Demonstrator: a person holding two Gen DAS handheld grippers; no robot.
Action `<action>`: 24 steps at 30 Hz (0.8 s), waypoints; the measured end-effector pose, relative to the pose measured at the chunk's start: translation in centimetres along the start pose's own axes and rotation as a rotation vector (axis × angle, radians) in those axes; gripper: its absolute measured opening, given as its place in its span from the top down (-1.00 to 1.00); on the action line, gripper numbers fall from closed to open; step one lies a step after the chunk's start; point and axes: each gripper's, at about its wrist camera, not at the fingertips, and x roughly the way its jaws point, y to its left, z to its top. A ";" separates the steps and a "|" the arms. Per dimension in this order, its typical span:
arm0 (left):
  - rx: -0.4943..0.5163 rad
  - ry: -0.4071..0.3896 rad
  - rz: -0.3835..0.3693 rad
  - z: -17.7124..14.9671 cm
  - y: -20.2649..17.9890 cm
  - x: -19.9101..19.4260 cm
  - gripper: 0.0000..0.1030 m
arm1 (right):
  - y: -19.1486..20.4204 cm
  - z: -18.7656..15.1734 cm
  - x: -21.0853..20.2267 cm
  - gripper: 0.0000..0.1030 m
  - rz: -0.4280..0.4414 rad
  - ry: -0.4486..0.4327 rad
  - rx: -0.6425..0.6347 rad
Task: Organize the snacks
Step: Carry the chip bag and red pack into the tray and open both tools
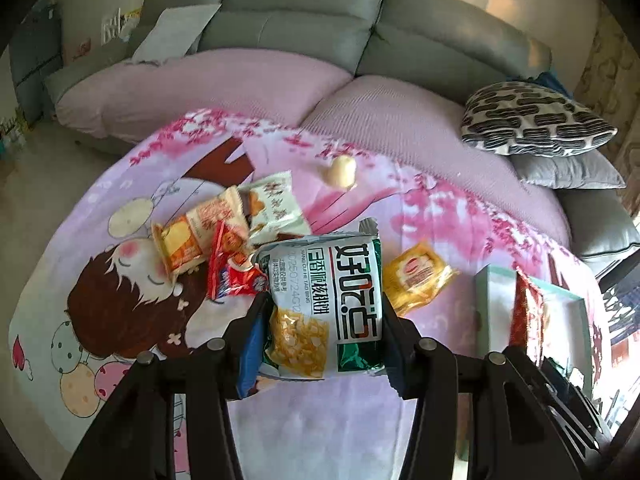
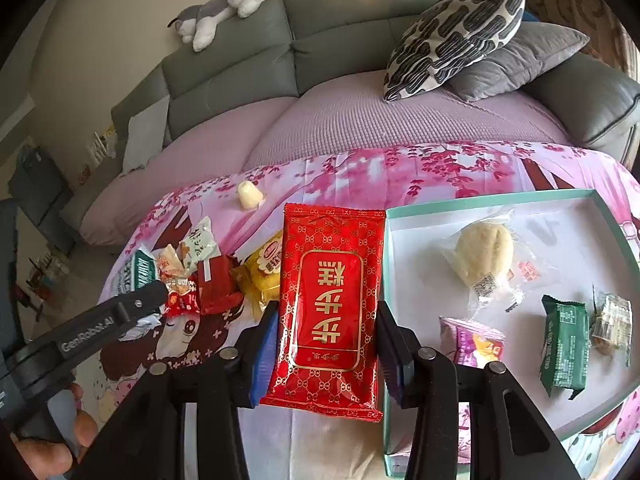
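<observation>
A mint-rimmed tray (image 2: 492, 196) is seen at the right of the worktop (image 2: 340, 444). Within it are laid a pale bun in clear wrap (image 2: 486, 258), a purple packet (image 2: 474, 340), a dark green packet (image 2: 564, 346) and a small clear-wrapped sweet (image 2: 612, 322), each apart from the others.

The red packet (image 2: 330, 304) is pinched by its long edges in the right claw (image 2: 326, 344) and is held beside the tray's left rim. The green-and-white snack bag (image 1: 320, 308) is gripped likewise by the left claw (image 1: 322, 336), above the cloth.

A cartoon-printed pink cloth (image 1: 120, 280) is spread over the worktop. On it a loose heap of packets (image 1: 224, 236) is shown, with a yellow packet (image 1: 416, 280) to its right and a small pale sweet (image 1: 342, 172) lying well apart near the far edge.

Behind, a grey sofa (image 2: 340, 20) with a lilac cover (image 2: 360, 120) is seen; a patterned cushion (image 2: 456, 36) rests on a grey cushion (image 2: 532, 56), and a plush toy (image 2: 220, 8) lies on the backrest.
</observation>
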 end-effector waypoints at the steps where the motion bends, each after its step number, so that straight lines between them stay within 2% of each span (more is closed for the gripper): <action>1: 0.009 -0.005 -0.007 -0.1 -0.3 -0.1 -0.01 | -0.2 0.1 -0.1 0.07 -0.001 -0.004 0.007; 5: 0.051 -0.009 -0.050 -0.4 -2.4 -0.1 -0.01 | -1.6 0.5 -0.7 0.07 -0.015 -0.025 0.044; 12: 0.113 0.005 -0.155 -0.9 -5.6 0.0 -0.01 | -5.9 1.4 -2.2 0.07 -0.107 -0.065 0.144; 24: 0.256 0.050 -0.234 -1.6 -11.6 2.6 -0.01 | -13.0 1.8 -3.6 0.07 -0.292 -0.077 0.245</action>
